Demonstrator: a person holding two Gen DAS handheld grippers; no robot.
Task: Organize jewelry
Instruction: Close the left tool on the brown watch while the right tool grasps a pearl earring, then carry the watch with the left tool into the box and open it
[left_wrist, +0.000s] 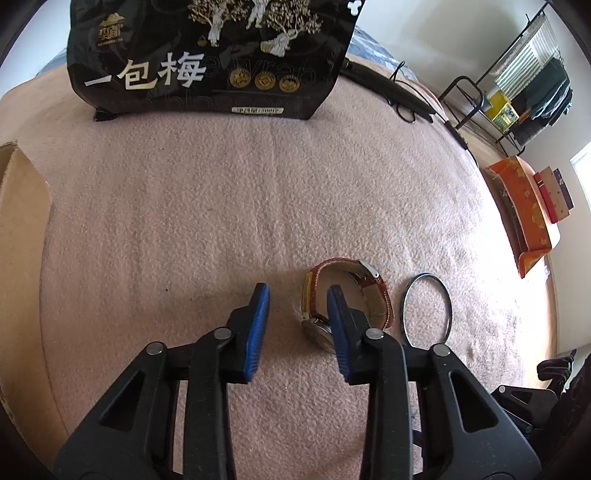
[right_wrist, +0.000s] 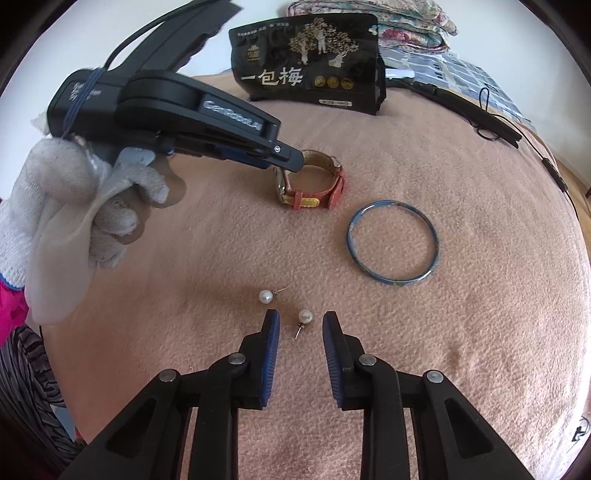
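Closest in, the right tool (right_wrist: 301, 325) points down at the pink blanket (right_wrist: 406, 350) with its blue pads a little apart, either side of a pearl stud earring (right_wrist: 305, 316) and not touching it. A second pearl earring (right_wrist: 265, 296) lies just beyond to the left. Further on, a blue bangle (right_wrist: 392, 242) lies flat, well clear. Left of it a watch with a red strap (right_wrist: 310, 181) stands on edge; the left tool (left_wrist: 298, 295), gripped by a white-gloved hand (right_wrist: 74, 206), straddles its near side, one pad inside the loop, the pads not yet pressing it. "GenRobot.AI" runs along that tool's side. At the far end a black pouch (right_wrist: 306, 62) stands upright with gold trees and the white characters "一包梅". A black cable (right_wrist: 491, 110) trails to its right.
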